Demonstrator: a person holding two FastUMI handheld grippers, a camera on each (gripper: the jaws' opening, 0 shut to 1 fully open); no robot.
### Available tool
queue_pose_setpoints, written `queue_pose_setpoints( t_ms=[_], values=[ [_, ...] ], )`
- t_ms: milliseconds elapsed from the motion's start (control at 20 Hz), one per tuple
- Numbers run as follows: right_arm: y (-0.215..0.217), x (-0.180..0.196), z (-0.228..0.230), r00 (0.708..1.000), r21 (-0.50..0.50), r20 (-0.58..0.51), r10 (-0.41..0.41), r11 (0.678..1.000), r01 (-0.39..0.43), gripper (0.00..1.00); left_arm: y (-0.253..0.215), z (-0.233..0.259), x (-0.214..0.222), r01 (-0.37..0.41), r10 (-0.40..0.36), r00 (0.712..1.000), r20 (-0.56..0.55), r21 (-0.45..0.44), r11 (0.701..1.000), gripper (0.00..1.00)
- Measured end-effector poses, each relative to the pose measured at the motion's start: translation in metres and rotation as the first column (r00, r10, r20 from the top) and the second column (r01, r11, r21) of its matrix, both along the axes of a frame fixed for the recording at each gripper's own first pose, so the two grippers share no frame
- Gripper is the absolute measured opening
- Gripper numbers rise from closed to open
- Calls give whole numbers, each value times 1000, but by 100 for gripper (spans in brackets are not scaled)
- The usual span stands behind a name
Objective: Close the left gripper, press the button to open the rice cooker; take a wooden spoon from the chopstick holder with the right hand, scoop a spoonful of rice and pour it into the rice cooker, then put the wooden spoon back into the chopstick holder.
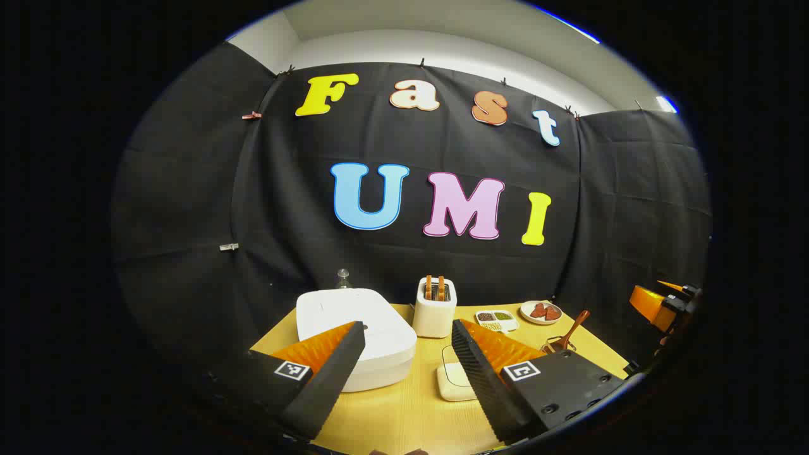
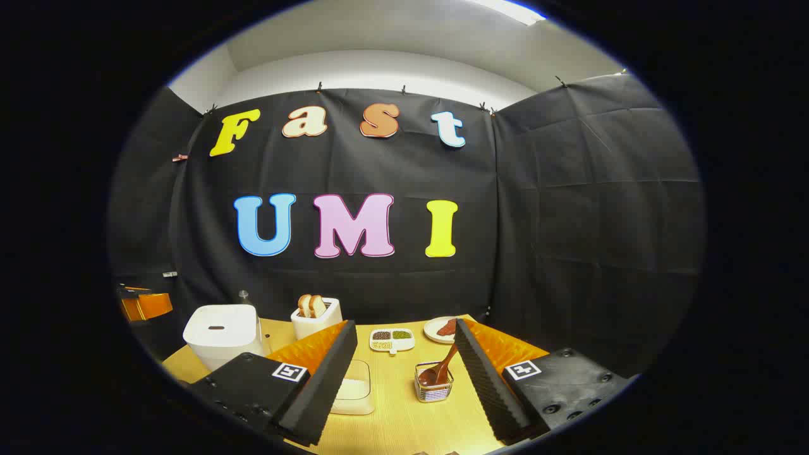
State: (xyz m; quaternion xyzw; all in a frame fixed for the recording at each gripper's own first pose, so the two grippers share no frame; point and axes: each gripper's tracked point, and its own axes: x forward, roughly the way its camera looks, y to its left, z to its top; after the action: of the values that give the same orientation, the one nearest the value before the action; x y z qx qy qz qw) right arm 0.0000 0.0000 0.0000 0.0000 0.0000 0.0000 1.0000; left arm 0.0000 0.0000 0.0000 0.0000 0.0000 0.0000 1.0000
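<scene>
The white rice cooker point(image 1: 354, 335) stands with its lid down at the table's left, just beyond my left gripper point(image 1: 408, 325), which is open and holds nothing. It shows again as the rice cooker point(image 2: 221, 335) with a dark button on top. A wire chopstick holder point(image 2: 434, 384) holds the wooden spoon point(image 2: 444, 368), bowl down, handle leaning right. My right gripper point(image 2: 405, 325) hangs open above the table's front, the holder just inside its right finger. A white rice container point(image 2: 351, 392) lies partly hidden by its left finger. The spoon point(image 1: 574, 327) and rice container point(image 1: 452, 379) sit near my left gripper's right finger.
A white toaster point(image 2: 316, 316) with bread slices stands behind the centre of the wooden table point(image 2: 404, 423). A divided dish of grains point(image 2: 392, 339) and a plate point(image 2: 440, 330) lie at the back right. A glass bottle point(image 1: 342, 277) stands behind the cooker. Black cloth walls close the booth.
</scene>
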Motion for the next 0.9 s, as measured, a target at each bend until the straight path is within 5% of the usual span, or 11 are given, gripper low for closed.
queue_pose_setpoints(
  t_ms=[400, 900],
  values=[
    [0, 5, -1, 1000, 14, -19, -13, 1000, 13, 98, 6, -5, 7, -2, 2, 1000, -26, 3, 1000, 95],
    [-1, 55, -1, 999, -1, -33, 16, 1000, -16, 98, 5, 7, 36, -28, 28, 999, -35, 8, 1000, 96]
  ],
)
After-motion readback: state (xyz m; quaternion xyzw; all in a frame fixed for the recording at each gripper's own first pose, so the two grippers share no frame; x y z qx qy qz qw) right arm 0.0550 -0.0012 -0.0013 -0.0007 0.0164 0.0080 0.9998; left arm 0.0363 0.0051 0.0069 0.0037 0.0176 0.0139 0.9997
